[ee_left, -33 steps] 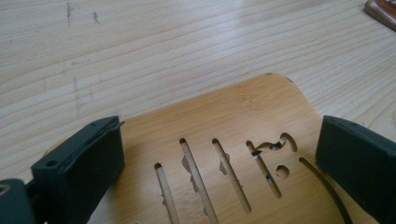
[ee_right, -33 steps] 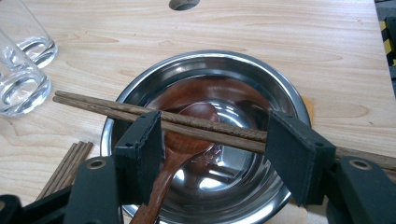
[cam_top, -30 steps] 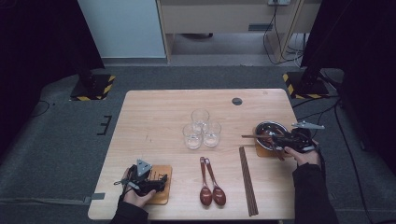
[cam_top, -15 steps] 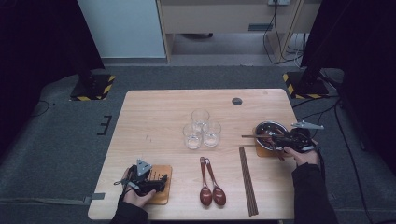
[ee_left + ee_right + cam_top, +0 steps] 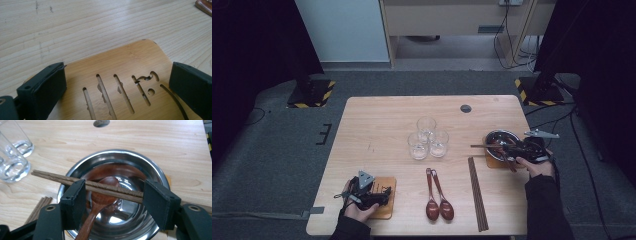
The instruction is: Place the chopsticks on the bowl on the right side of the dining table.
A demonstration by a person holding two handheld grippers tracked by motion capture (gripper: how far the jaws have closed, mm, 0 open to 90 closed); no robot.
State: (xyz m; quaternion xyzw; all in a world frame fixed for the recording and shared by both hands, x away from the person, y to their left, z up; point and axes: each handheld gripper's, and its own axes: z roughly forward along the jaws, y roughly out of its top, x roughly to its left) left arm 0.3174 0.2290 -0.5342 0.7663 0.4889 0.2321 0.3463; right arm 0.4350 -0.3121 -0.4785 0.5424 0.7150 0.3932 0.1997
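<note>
A steel bowl (image 5: 501, 135) (image 5: 117, 152) stands on a wooden coaster at the table's right side. A brown wooden spoon (image 5: 93, 212) rests in it, and a pair of dark chopsticks (image 5: 479, 146) (image 5: 55, 177) lies across its rim. My right gripper (image 5: 508, 149) (image 5: 113, 195) hangs over the bowl, jaws apart, the chopsticks running crosswise just past them with no pad pressing. At the front left, my left gripper (image 5: 381, 193) (image 5: 117, 82) sits low over a slotted wooden coaster (image 5: 387, 210) (image 5: 125, 60), jaws wide apart, nothing gripped.
Three empty glasses (image 5: 428, 137) (image 5: 12, 162) cluster at the table's middle. Two brown spoons (image 5: 437, 197) lie near the front edge, with a second pair of chopsticks (image 5: 477, 195) (image 5: 40, 206) to their right. A round cable hole (image 5: 466, 108) sits at the back.
</note>
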